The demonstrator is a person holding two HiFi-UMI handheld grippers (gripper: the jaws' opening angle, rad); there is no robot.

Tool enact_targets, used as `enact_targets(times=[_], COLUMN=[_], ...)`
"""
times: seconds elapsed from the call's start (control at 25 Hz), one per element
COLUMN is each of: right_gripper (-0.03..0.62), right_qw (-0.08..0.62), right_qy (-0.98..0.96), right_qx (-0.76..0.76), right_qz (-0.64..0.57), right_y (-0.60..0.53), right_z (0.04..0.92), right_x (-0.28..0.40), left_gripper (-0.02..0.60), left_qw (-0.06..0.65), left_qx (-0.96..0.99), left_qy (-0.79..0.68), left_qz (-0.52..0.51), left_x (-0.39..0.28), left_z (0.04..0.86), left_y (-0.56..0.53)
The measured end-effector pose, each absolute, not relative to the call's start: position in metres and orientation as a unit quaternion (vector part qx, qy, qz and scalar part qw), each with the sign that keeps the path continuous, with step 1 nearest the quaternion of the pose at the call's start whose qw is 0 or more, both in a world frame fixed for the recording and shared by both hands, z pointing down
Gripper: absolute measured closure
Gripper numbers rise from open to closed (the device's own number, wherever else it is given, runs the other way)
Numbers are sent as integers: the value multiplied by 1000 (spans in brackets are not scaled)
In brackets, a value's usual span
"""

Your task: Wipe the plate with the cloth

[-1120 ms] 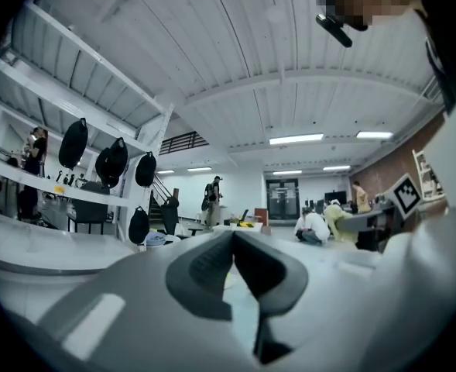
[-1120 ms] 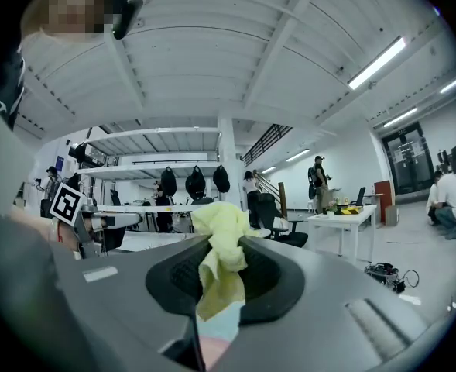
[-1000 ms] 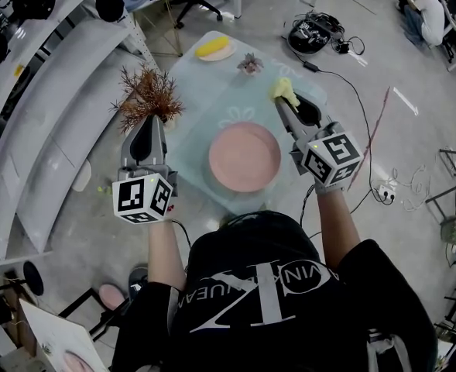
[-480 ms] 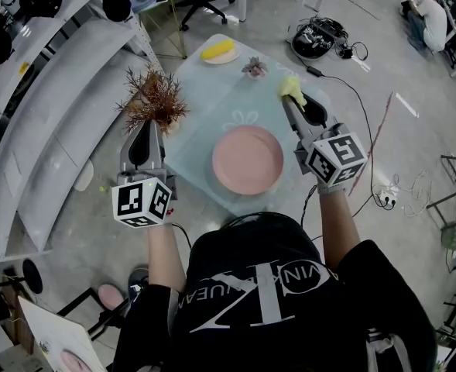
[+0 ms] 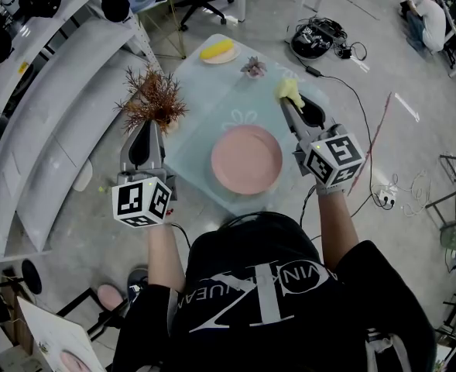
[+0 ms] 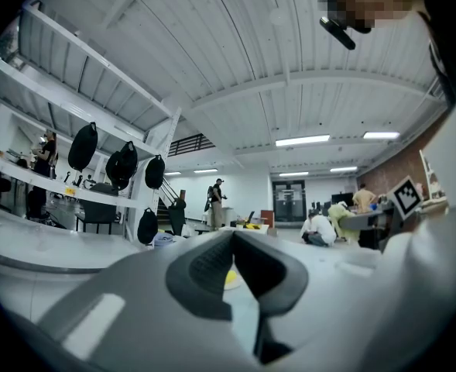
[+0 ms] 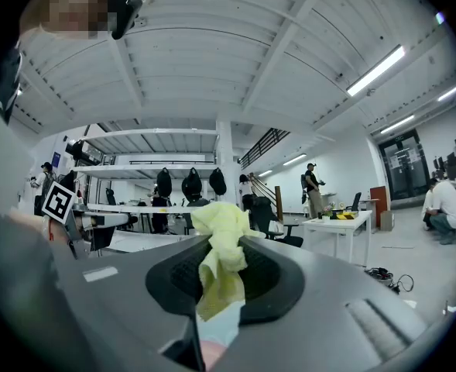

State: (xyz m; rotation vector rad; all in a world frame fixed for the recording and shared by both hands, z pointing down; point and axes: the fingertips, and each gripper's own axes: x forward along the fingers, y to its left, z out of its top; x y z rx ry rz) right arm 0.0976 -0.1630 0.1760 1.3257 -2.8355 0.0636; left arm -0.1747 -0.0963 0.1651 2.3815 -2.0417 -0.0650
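A round pink plate (image 5: 246, 159) lies near the front edge of a pale glass table (image 5: 204, 99). My right gripper (image 5: 287, 103) hovers over the table's right edge, beyond the plate and to its right, shut on a crumpled yellow cloth (image 5: 288, 91). In the right gripper view the cloth (image 7: 221, 258) bunches up between the jaws of the right gripper (image 7: 216, 242) and hangs down. My left gripper (image 5: 152, 122) is held left of the plate at the table's left edge. In the left gripper view its jaws meet at the tip of the left gripper (image 6: 234, 237) with nothing between them.
A dried brown plant (image 5: 152, 98) stands just beyond the left gripper's tip. At the table's far end sit a small plate with a yellow item (image 5: 217, 51) and a little succulent (image 5: 252, 67). White shelving (image 5: 49, 107) runs along the left; cables (image 5: 317, 36) lie on the floor.
Hardly anything: the head view has shifted slightly, and both grippers hold their places relative to the plate, the right one still gripping the cloth.
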Motion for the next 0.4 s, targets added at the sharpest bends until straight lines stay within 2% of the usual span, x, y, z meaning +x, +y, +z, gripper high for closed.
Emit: enact_targets(times=[0.4], right_gripper=[513], right_qw=[6], right_qy=[-905], right_qx=[425], right_qz=[28], right_y=[-158], right_z=[180], right_x=[100], left_gripper=[581], left_qw=[10], left_qx=[761], left_qy=[-649], left_qz=[-15], left_x=[-172], left_z=[171], left_y=[-96])
